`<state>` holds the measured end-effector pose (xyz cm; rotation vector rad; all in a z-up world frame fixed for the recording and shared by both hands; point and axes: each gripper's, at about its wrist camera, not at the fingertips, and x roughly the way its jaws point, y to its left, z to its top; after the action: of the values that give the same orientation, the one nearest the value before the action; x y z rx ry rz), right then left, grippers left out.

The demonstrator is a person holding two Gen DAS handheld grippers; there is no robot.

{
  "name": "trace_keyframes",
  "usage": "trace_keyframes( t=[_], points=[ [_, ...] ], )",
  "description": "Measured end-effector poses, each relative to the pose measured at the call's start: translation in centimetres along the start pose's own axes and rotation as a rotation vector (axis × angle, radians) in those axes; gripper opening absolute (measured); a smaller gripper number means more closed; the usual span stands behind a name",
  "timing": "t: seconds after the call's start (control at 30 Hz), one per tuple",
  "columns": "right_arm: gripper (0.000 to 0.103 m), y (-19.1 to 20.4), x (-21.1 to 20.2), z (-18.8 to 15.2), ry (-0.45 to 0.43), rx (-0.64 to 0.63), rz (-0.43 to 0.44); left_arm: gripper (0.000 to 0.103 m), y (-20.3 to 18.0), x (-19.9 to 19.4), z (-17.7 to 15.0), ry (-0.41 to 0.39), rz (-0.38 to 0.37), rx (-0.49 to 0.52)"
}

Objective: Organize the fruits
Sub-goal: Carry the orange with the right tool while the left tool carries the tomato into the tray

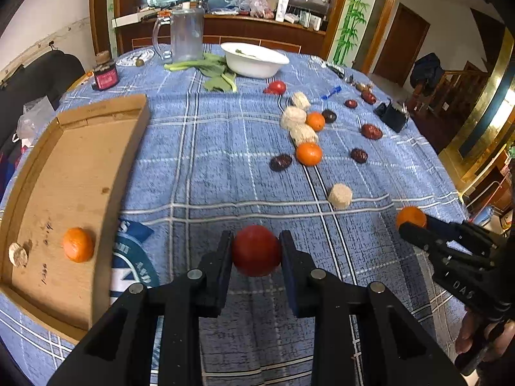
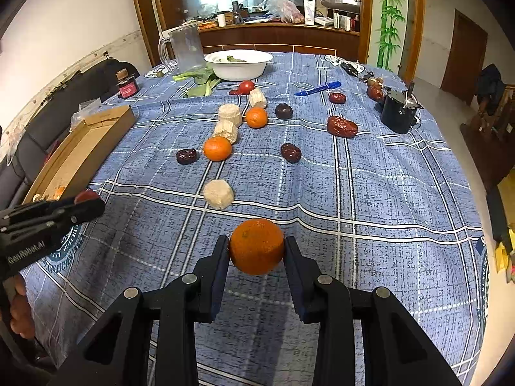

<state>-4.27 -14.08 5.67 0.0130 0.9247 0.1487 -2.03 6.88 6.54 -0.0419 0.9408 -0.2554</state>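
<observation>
My left gripper (image 1: 256,249) is shut on a red tomato (image 1: 256,251), held above the blue checked tablecloth (image 1: 209,160). To its left lies a cardboard tray (image 1: 74,173) holding one orange (image 1: 78,244) and a pale corn piece (image 1: 17,254). My right gripper (image 2: 257,251) is shut on an orange (image 2: 257,247), also off the cloth. In the left wrist view that same orange (image 1: 411,217) shows at the right edge in the right gripper (image 1: 415,225). Two oranges (image 2: 217,148) (image 2: 256,117), several red dates (image 2: 341,126) and corn pieces (image 2: 219,193) lie scattered ahead.
A white bowl (image 2: 238,64), leafy greens (image 2: 199,80), a clear jug (image 2: 183,46) and a second tomato (image 2: 247,87) stand at the far side. A blue pen (image 2: 317,88), a black device (image 2: 399,112) and keys lie far right. A dark jar (image 2: 126,87) sits far left.
</observation>
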Motion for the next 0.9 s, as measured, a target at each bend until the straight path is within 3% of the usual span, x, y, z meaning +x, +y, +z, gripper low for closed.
trace_keyframes(
  t=[0.53, 0.9],
  points=[
    [0.036, 5.2, 0.1, 1.8, -0.014, -0.050, -0.015, 0.028, 4.2, -3.1, 2.1, -0.074, -0.010, -0.033],
    [0.037, 10.1, 0.5, 4.3, -0.046, -0.108, 0.039, 0.028, 10.3, -5.8, 2.0, -0.122, 0.071, -0.120]
  ],
)
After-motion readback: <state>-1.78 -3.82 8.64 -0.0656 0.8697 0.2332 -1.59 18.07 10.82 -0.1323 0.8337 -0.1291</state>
